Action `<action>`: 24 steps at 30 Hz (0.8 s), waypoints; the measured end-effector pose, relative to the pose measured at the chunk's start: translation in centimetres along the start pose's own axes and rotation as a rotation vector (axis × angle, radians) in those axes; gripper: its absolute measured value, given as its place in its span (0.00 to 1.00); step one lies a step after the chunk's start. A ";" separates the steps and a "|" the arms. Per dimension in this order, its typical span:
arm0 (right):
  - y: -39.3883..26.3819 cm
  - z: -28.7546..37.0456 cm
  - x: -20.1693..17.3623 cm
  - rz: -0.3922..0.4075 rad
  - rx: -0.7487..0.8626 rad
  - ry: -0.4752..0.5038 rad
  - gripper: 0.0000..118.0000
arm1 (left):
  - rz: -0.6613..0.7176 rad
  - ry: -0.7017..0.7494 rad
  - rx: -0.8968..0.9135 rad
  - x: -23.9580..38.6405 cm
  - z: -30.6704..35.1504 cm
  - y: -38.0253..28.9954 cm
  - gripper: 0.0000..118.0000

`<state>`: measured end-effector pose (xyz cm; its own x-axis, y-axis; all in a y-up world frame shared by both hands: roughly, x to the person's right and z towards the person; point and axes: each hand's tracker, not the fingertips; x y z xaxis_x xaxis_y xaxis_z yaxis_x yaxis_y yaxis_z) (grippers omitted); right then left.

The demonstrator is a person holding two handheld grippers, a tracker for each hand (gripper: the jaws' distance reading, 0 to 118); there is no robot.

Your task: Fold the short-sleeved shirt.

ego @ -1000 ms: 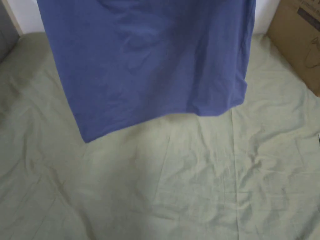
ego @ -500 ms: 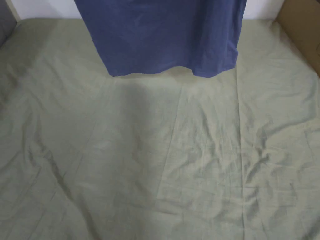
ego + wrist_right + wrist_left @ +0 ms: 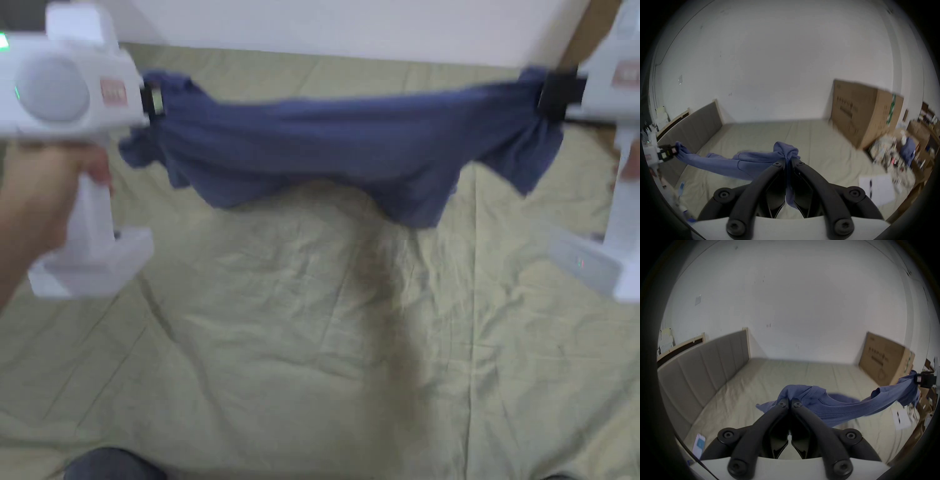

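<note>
Big bed with a wrinkly pale green sheet (image 3: 300, 325) takes up most of the room, grey padded headboard (image 3: 701, 369) along one side and a tall cardboard box (image 3: 860, 113) standing at the far corner against the wall. Printing on the box is too smeared to make out.

The blue short-sleeved shirt (image 3: 350, 144) is up in the air over the sheet, stretched sideways between the two tools and sagging in the middle. It's bunched into more of a rope than a flat shirt, so I can't say which edge is which from the head view; the ribbed collar shows in the left gripper view, close to the jaws.

The left gripper (image 3: 789, 404) has its jaws pressed together with shirt fabric pinched at the tips. The right gripper (image 3: 788, 160) is clamped on cloth too, with a strip hanging down between its jaws. In the head view both white bodies are cut off at the frame edges and blurry.

There's a white sheet of paper (image 3: 875, 190) lying on the bed, and a cluttered heap beyond the box I can't sort out.
</note>
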<state>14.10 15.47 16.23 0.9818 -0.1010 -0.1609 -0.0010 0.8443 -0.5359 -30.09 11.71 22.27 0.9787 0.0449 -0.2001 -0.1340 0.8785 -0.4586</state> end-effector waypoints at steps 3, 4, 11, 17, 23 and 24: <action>-7.0 0.4 1.8 -0.072 -0.113 0.057 0.04 | 0.010 -0.010 -0.113 -0.5 1.1 -6.7 0.00; -9.4 0.6 2.3 -0.077 -0.142 0.061 0.04 | 0.017 -0.013 -0.149 -0.8 1.4 -8.8 0.00; -22.0 2.2 4.3 -0.275 -0.305 0.063 0.04 | 0.203 0.041 -0.323 -1.3 3.7 -19.9 0.00; -24.4 3.1 4.2 -0.193 -0.348 0.059 0.05 | 0.296 0.076 -0.381 -1.6 5.3 -22.2 0.13; -22.3 5.2 5.1 -0.094 -0.284 -0.025 0.87 | 0.233 0.161 -0.245 -3.7 8.2 -19.5 1.00; -21.4 5.9 5.0 -0.078 -0.237 -0.035 0.87 | 0.245 0.156 -0.189 -4.0 8.9 -18.4 1.00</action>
<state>20.19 0.02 31.75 0.9866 -0.1395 -0.0846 0.0350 0.6874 -0.7255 -30.14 -0.38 39.25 0.8805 0.1574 -0.4471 -0.4026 0.7461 -0.5303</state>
